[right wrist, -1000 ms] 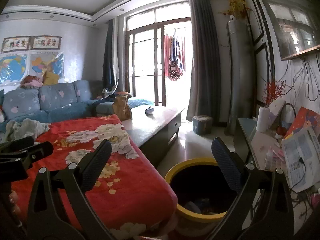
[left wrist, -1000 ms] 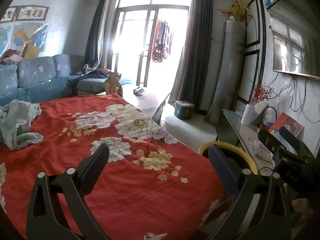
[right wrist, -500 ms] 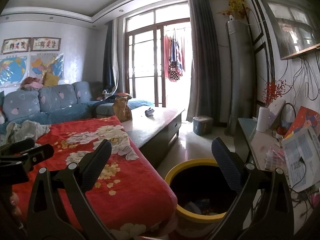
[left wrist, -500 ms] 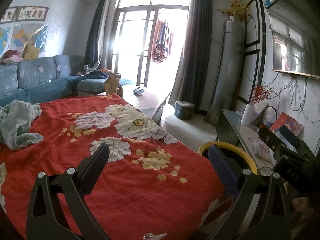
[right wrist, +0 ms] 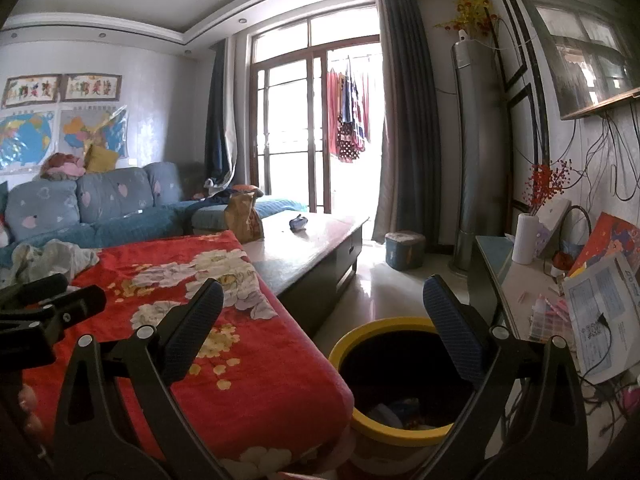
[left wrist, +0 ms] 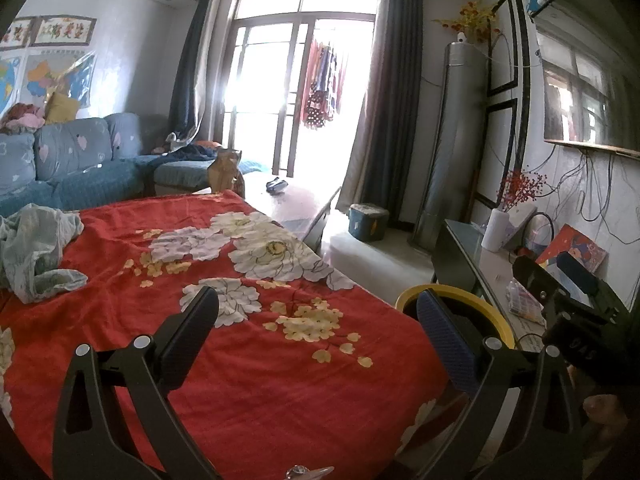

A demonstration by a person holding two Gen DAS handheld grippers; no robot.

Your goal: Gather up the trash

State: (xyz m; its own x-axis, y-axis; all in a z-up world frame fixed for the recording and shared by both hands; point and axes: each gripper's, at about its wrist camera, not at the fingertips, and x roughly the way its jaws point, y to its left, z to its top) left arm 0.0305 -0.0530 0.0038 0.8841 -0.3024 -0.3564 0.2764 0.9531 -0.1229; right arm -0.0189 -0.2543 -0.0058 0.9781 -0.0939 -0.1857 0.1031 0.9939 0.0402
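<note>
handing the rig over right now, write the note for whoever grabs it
Left gripper: open, empty, held over the red floral blanket.
Right gripper: open, empty, above the near edge of the yellow-rimmed bin.
Bin stands on the floor between the blanket's corner and the side table; some items already lie at its bottom.
Possible pickups: brown paper bag and small dark object on the coffee table; crumpled pale cloth on the blanket may not be trash.
Left to do: pick the next piece, carry it to the bin, drop it in.
</note>
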